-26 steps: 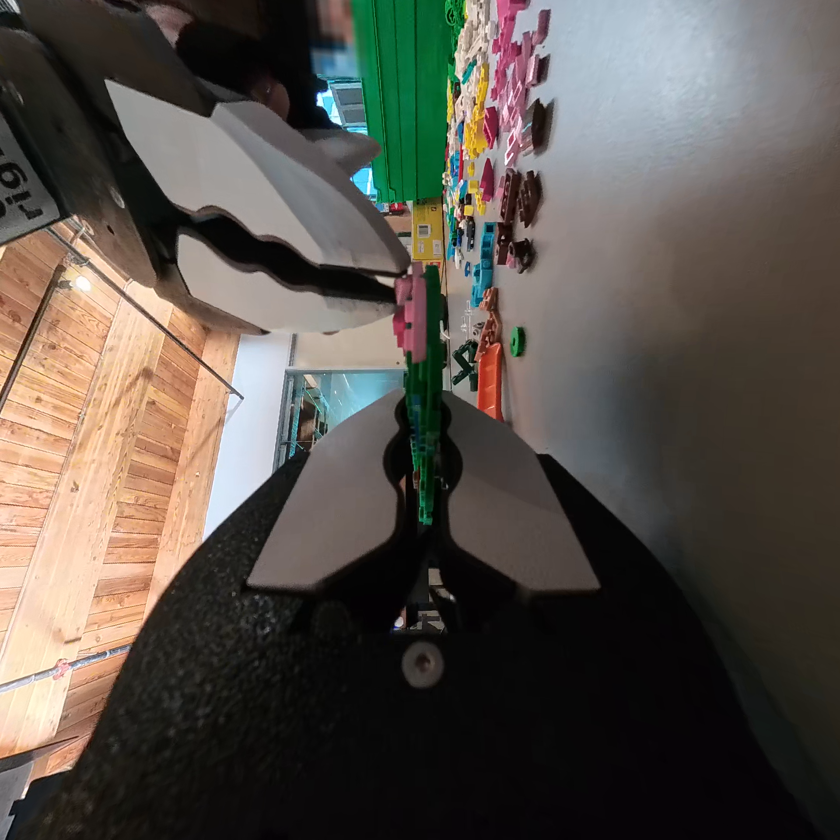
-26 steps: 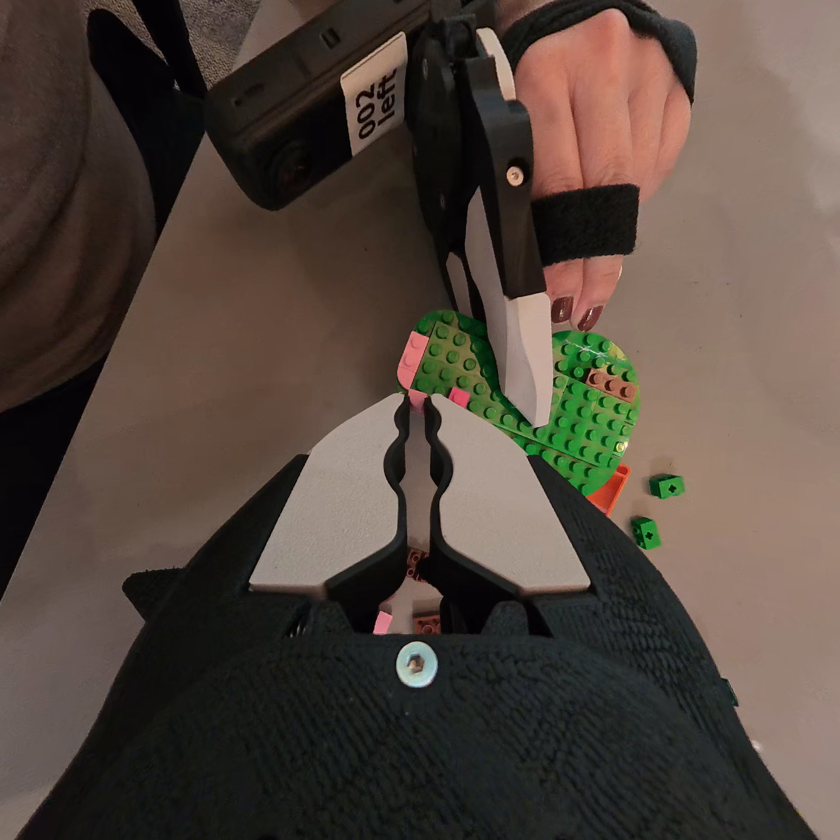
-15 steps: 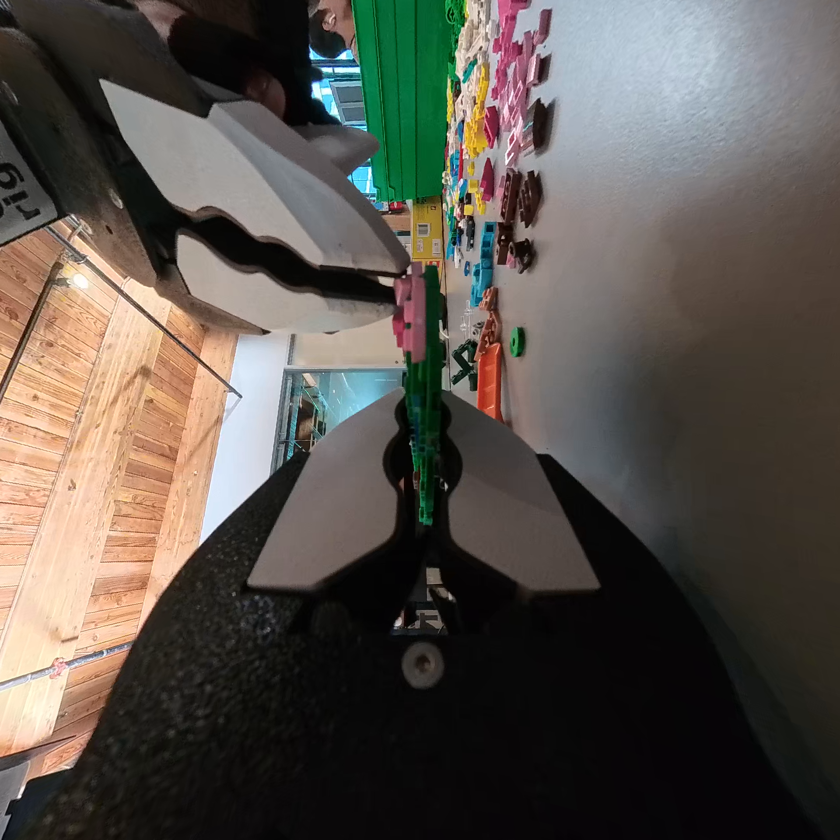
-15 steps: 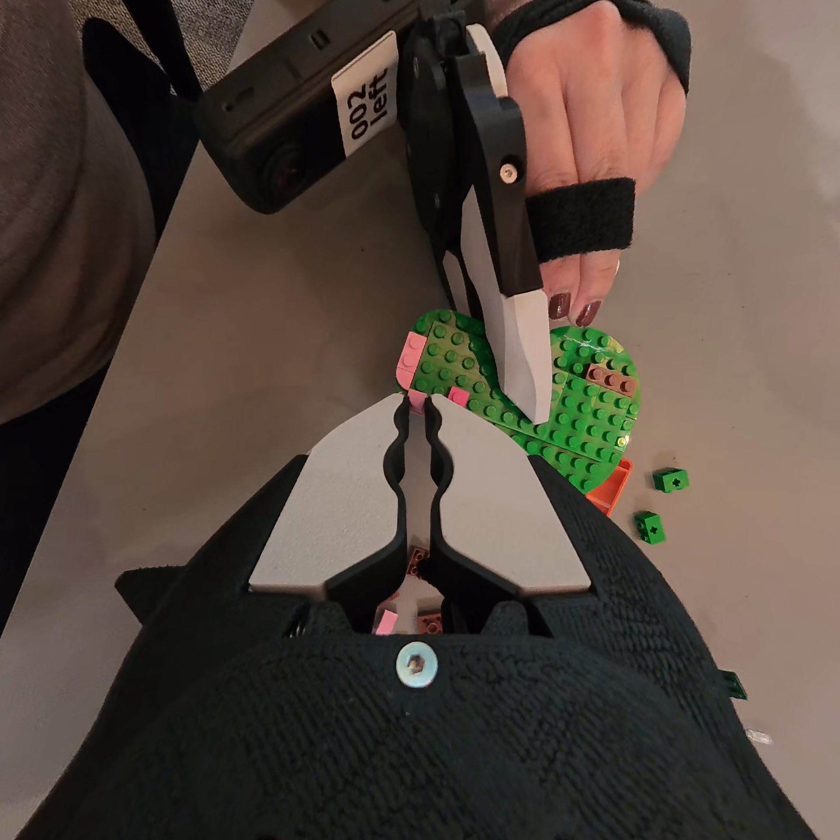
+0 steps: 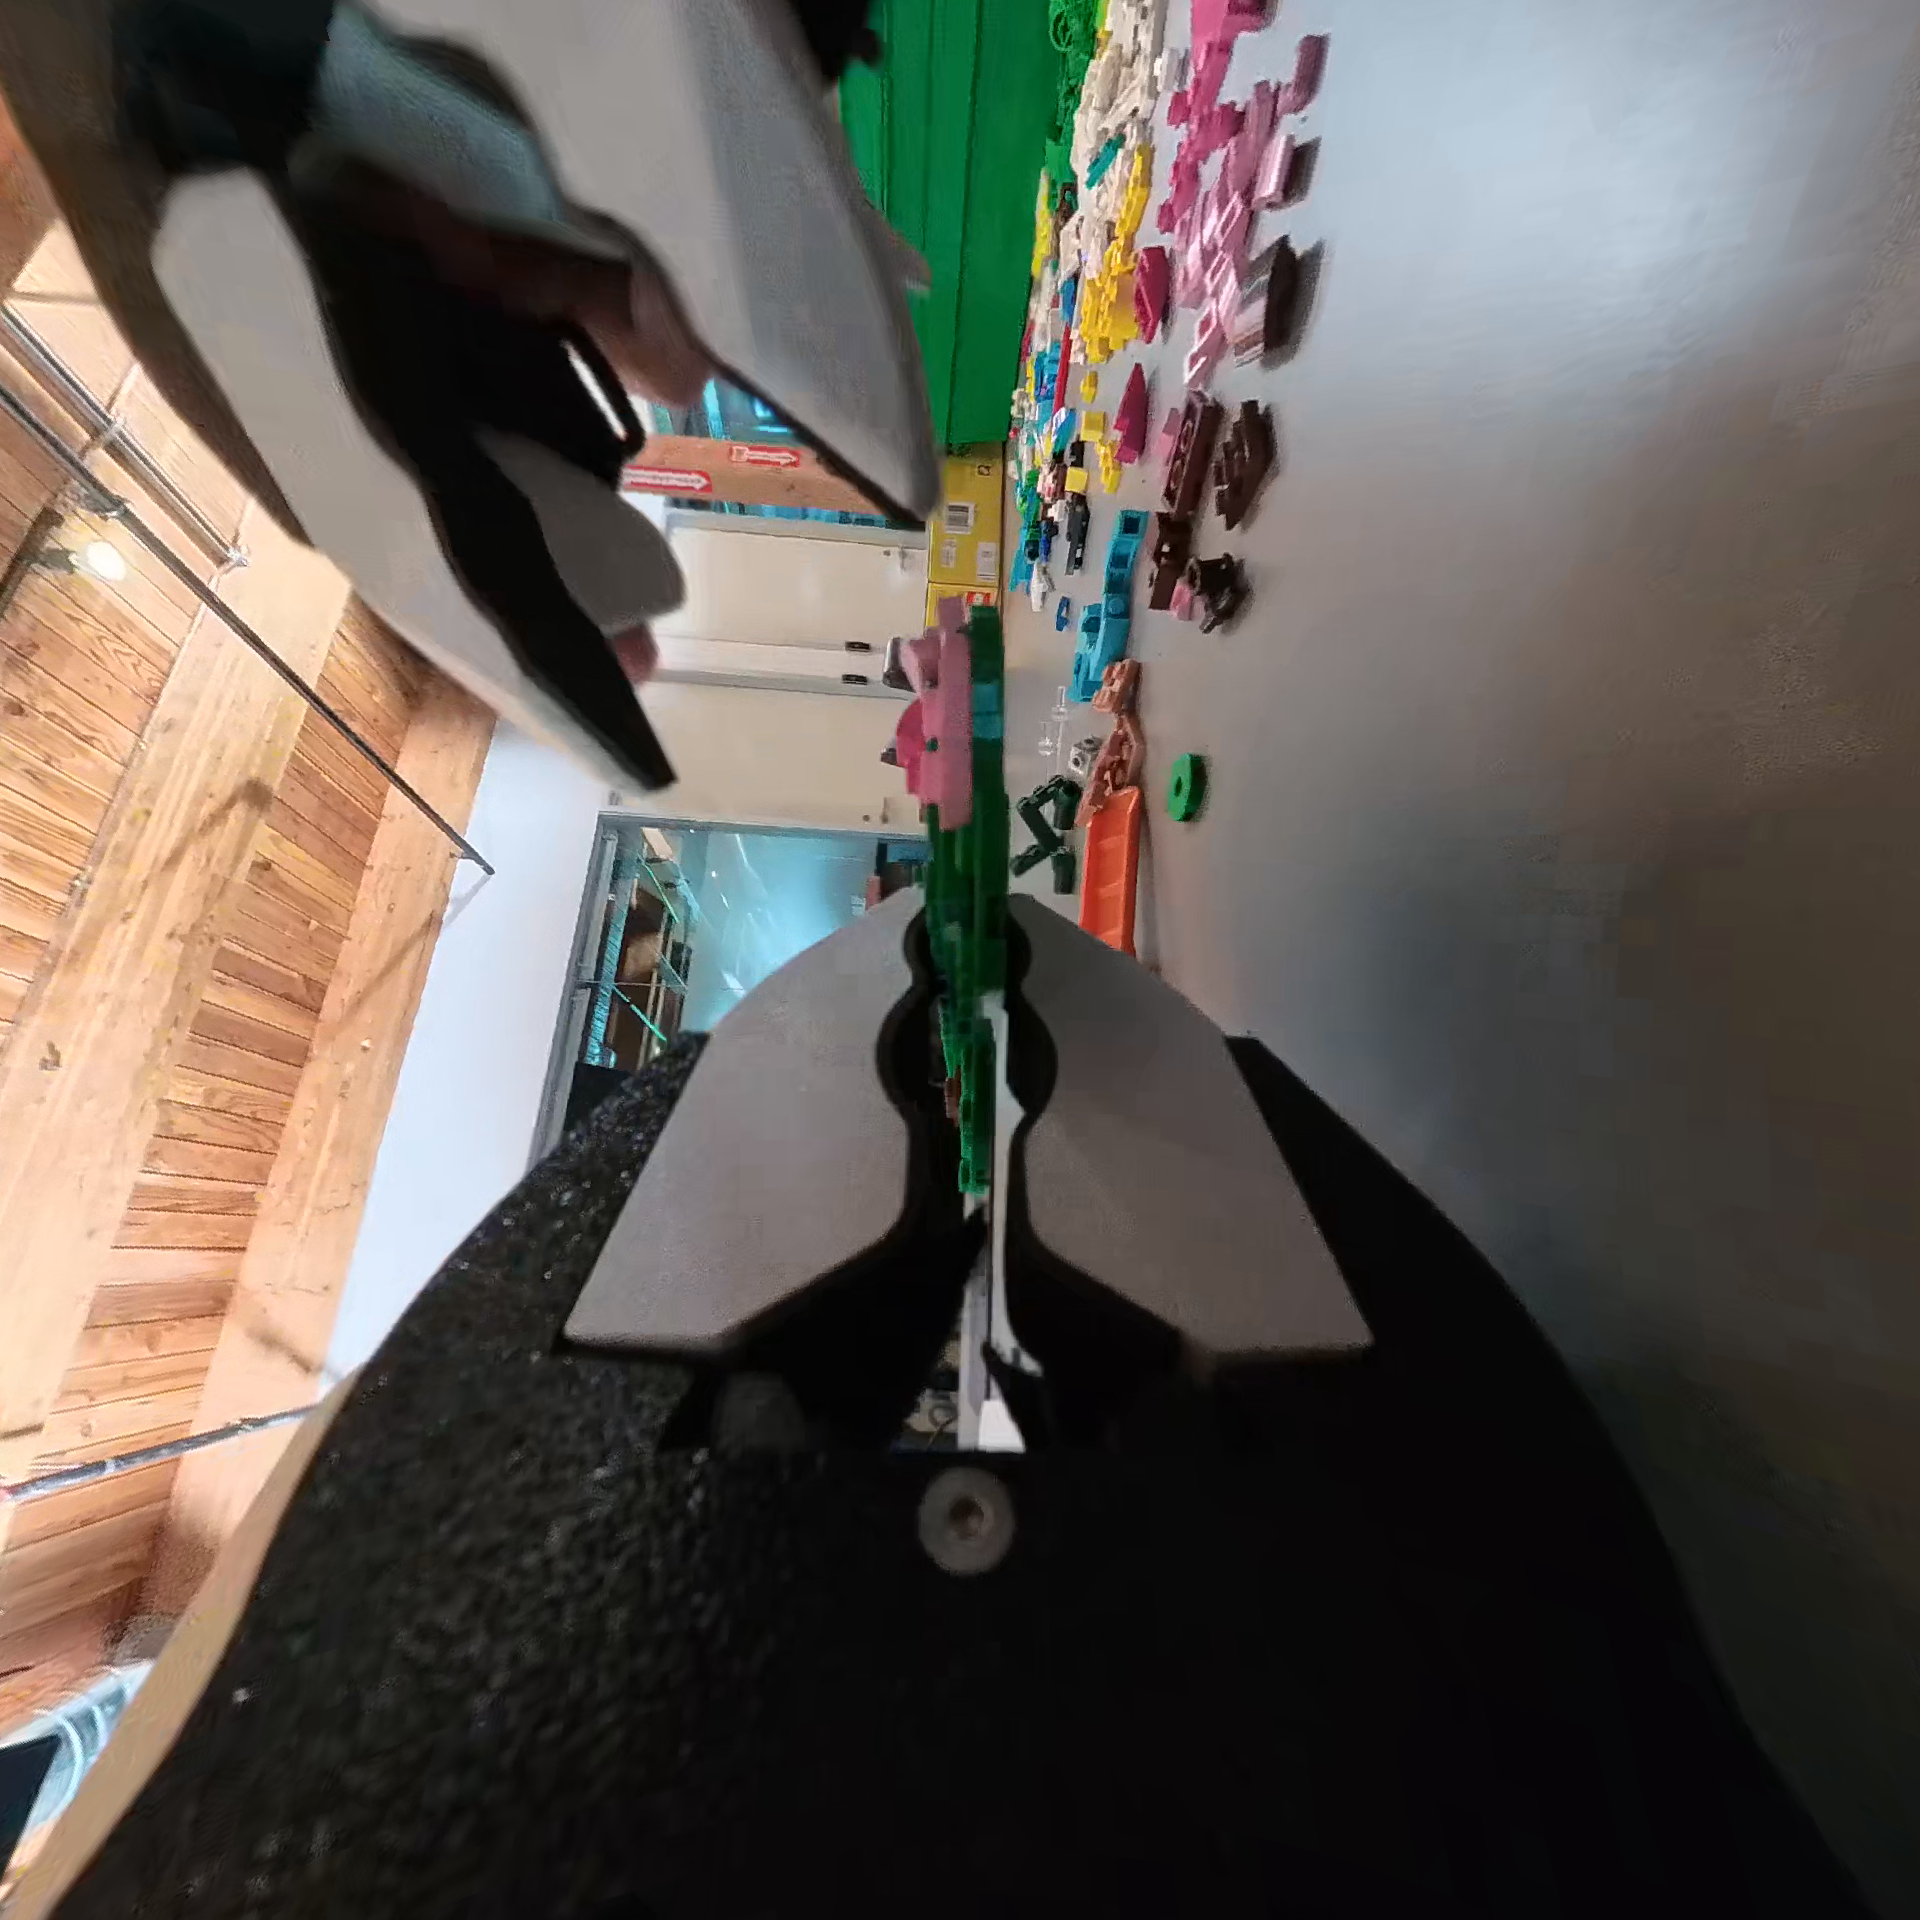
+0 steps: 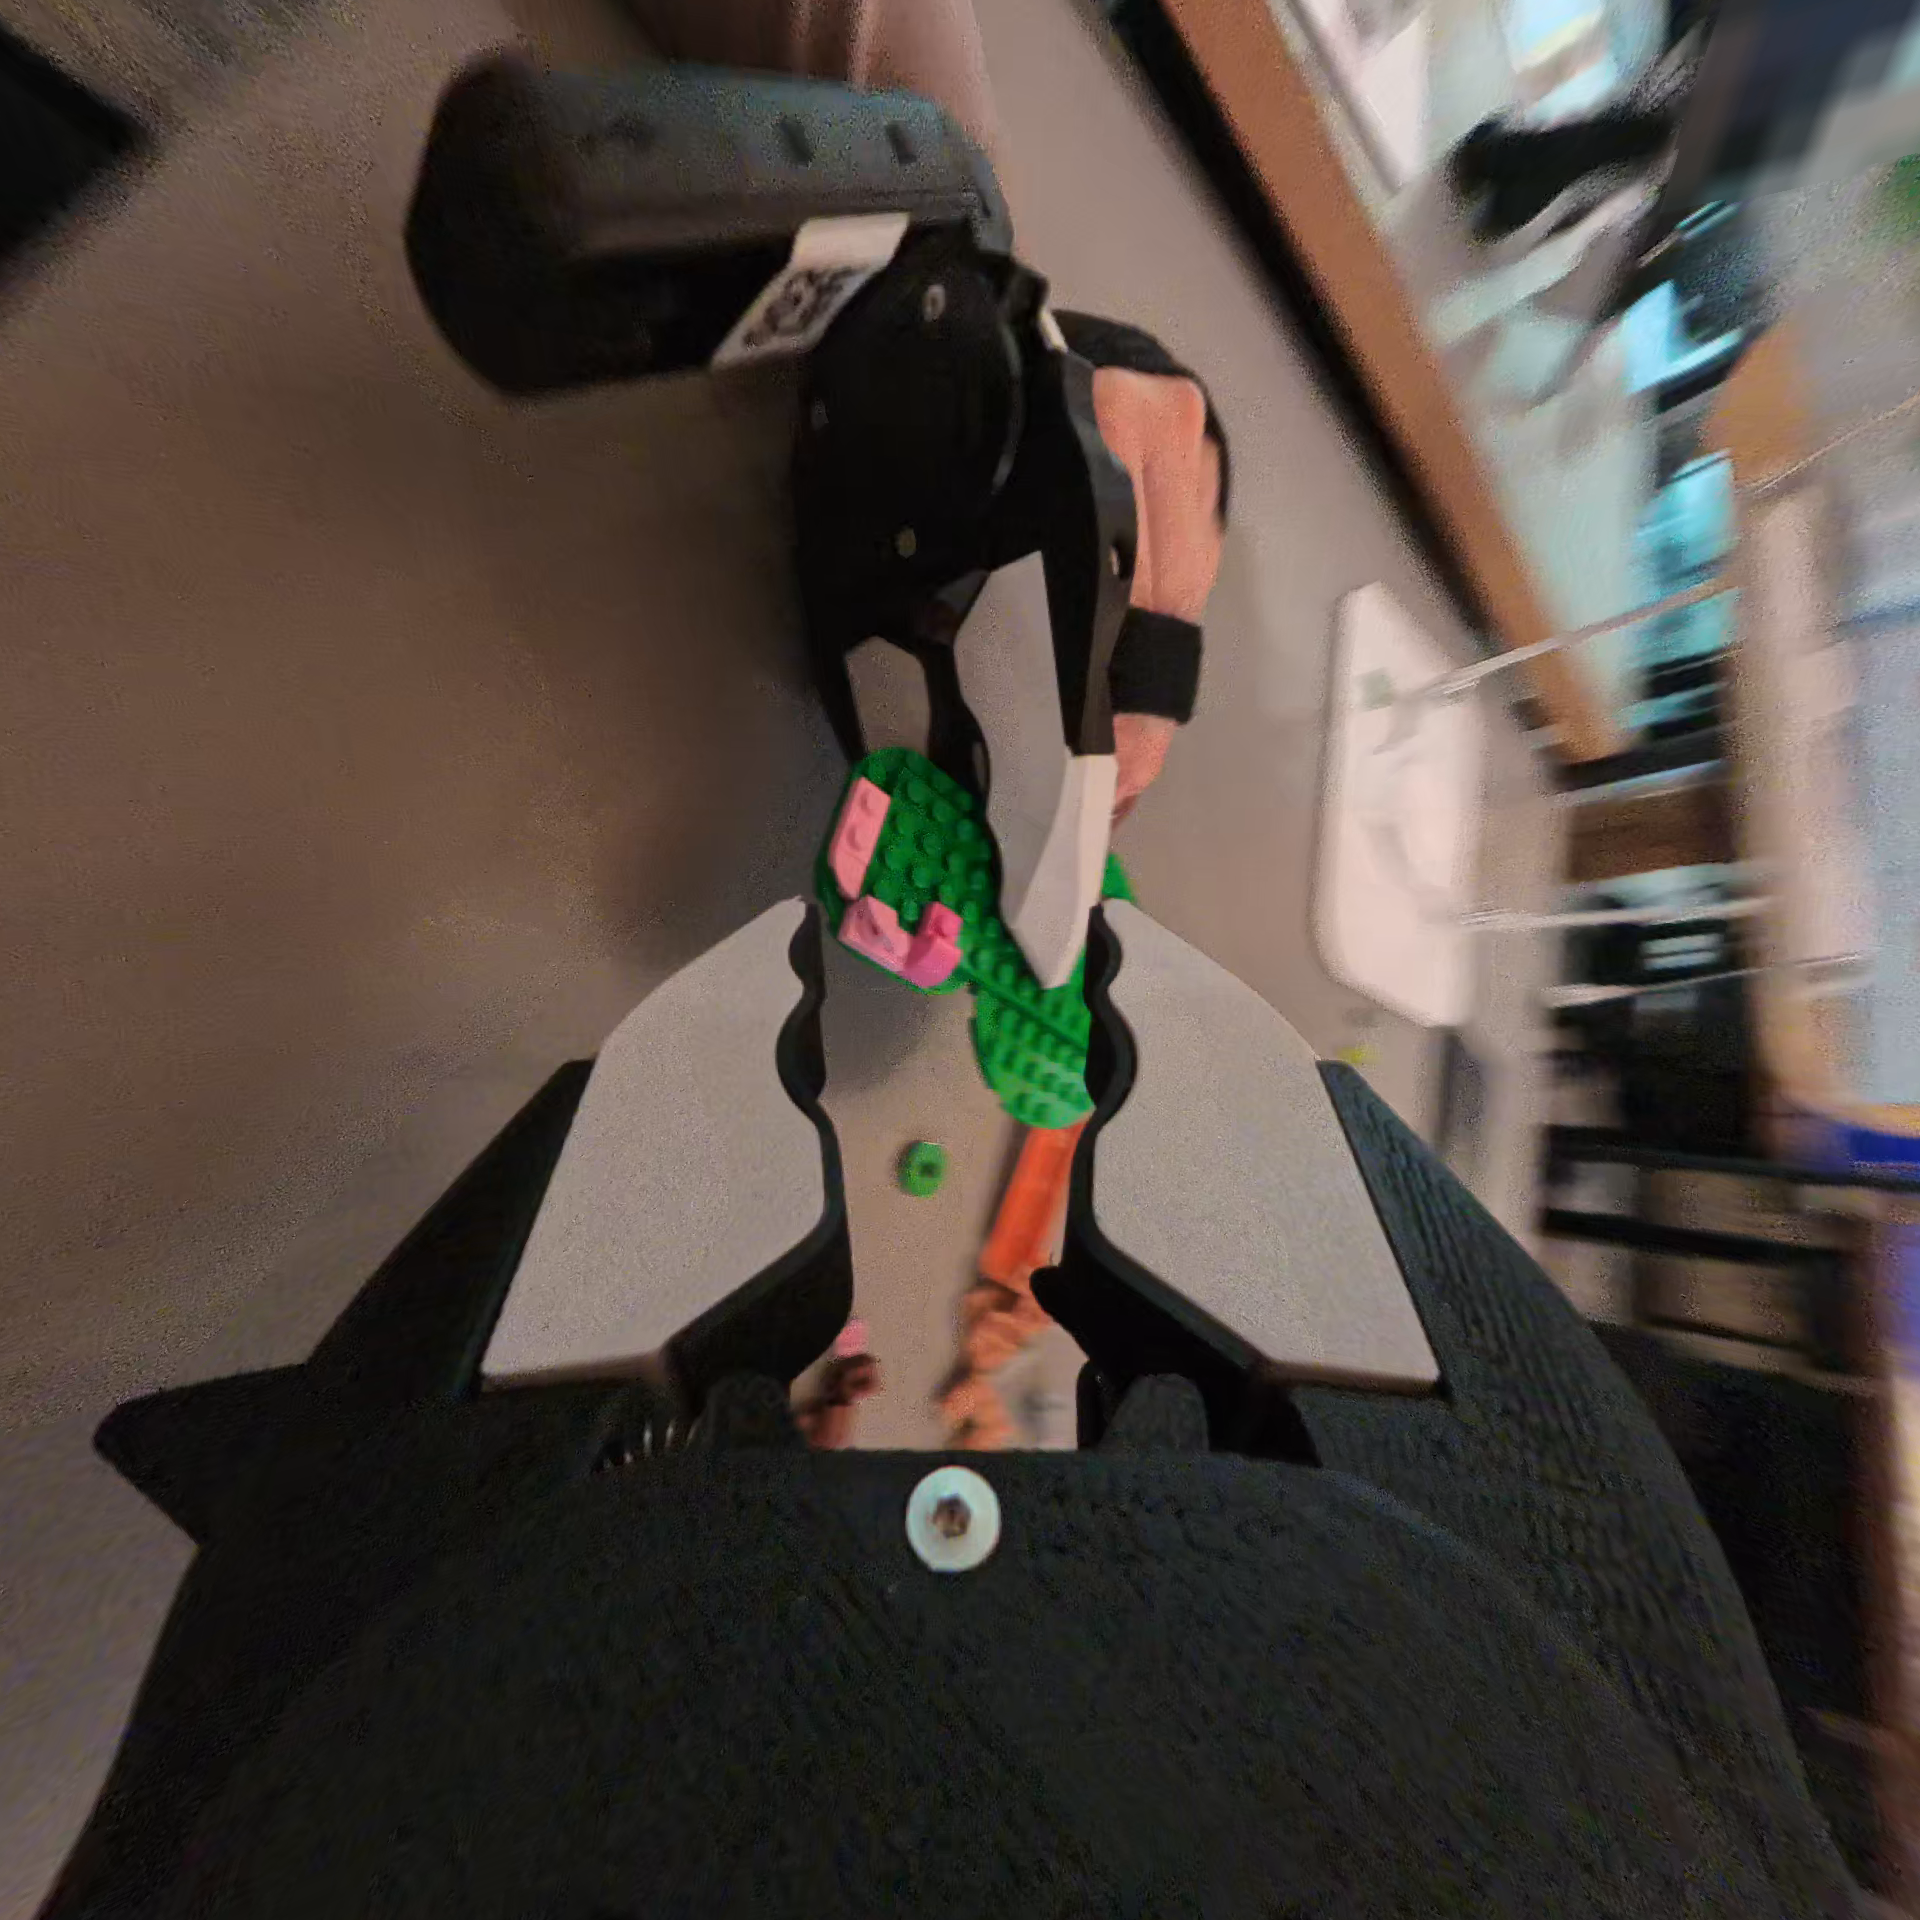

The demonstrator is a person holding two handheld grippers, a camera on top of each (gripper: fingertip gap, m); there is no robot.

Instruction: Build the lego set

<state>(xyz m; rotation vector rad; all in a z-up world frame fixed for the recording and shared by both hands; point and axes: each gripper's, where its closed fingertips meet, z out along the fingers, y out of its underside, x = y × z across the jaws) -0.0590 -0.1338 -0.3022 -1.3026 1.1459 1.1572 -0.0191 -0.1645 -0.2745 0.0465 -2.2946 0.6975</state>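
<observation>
Looking like an indoor workspace or maker-style office rather than a home. Showing a wide grey surface (image 5: 1558, 520) carrying loose lego bricks (image 5: 1195, 260) sorted by colour into pink, yellow, blue and brown groups. Standing beyond them, big green boards (image 5: 956, 208) and yellow boxes (image 5: 966, 509). Rising at the side, a wall of warm wooden planks (image 5: 156, 935) with a thin metal rail (image 5: 343, 707) running across it. Opening farther back, glazed partitions (image 5: 748, 914) and pale cabinet fronts (image 5: 790, 582), with shelving blurring past in the right wrist view.
</observation>
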